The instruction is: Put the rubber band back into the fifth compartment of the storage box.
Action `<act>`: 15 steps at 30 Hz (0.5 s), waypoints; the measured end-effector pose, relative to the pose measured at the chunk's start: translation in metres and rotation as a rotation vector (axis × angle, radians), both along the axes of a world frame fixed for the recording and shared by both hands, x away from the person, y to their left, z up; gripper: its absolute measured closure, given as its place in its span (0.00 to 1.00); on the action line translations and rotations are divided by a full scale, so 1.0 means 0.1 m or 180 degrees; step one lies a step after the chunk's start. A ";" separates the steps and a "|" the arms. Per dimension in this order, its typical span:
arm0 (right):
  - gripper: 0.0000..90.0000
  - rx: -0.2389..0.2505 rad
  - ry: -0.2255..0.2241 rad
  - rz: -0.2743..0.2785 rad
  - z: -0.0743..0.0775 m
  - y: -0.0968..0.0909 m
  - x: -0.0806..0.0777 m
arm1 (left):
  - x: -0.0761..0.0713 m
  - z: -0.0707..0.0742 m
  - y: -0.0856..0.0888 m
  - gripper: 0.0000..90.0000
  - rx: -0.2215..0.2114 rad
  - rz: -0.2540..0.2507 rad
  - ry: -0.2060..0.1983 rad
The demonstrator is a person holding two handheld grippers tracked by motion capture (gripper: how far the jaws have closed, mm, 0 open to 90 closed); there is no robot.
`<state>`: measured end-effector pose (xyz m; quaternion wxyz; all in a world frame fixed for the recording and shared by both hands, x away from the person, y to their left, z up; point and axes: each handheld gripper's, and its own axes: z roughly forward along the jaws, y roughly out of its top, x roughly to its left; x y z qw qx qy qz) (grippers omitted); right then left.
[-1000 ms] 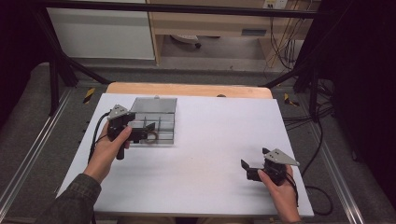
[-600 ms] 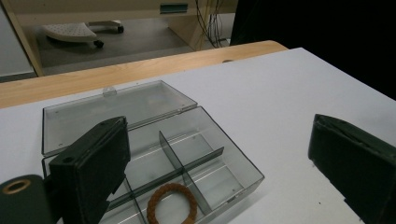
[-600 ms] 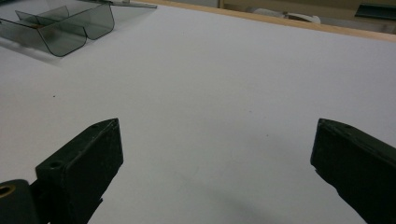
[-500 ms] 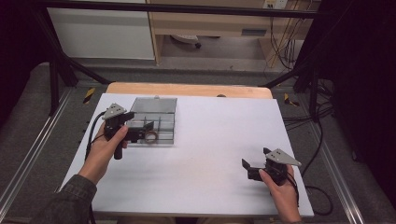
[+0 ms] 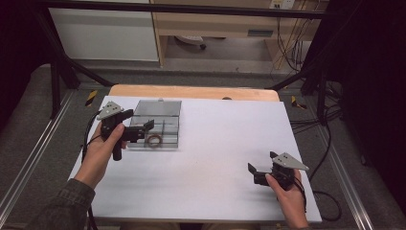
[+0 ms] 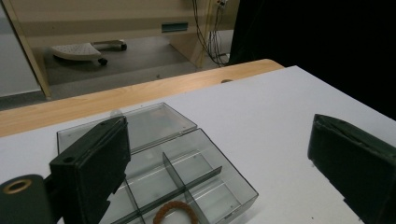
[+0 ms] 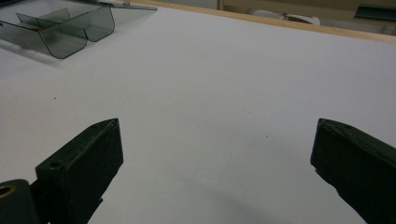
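- Nearest us, our right gripper (image 5: pixel 261 171) sits low over bare white desk (image 5: pixel 220 143), jaws wide, holding nothing.
- Farther off, our left gripper (image 5: pixel 143 130) hovers wide at the clear compartment box (image 5: pixel 165 125).
- A brown ring (image 5: pixel 153 140) lies in the box's near compartment.

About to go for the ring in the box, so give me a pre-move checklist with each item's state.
1. Left gripper open: ok, jaws stand wide apart.
2. Clear box lid open: ok, lid lies flat behind the compartments.
3. Brown ring reachable: ok, it lies in a front compartment, nothing on it.
4. Left gripper lined up with ring: cannot tell; it is by the box's left edge.
5. Right gripper out of the way: ok, open and low near the white table front right.
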<state>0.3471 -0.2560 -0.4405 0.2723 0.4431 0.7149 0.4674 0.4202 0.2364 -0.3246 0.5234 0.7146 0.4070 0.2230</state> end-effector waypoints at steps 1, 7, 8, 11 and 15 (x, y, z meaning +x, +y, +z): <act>0.03 0.0005 -0.0002 0.0002 0.00 0.00 0.00 | -0.01 0.00 0.01 0.06 0.0006 -0.0002 -0.0004; 0.03 0.0012 -0.0002 0.0010 0.01 0.00 0.00 | -0.06 0.03 0.09 0.06 0.0003 0.0020 -0.0047; 0.03 0.0010 -0.0001 0.0013 0.00 0.00 0.00 | -0.07 0.03 0.10 0.06 0.0021 0.0018 -0.0048; 0.03 0.0014 0.0008 0.0024 0.00 0.01 0.00 | -0.11 0.03 0.14 0.06 0.0057 0.0004 -0.0047; 0.02 0.0010 0.0001 0.0045 0.00 0.01 0.00 | -0.17 0.03 0.21 0.06 0.0057 0.0010 -0.0056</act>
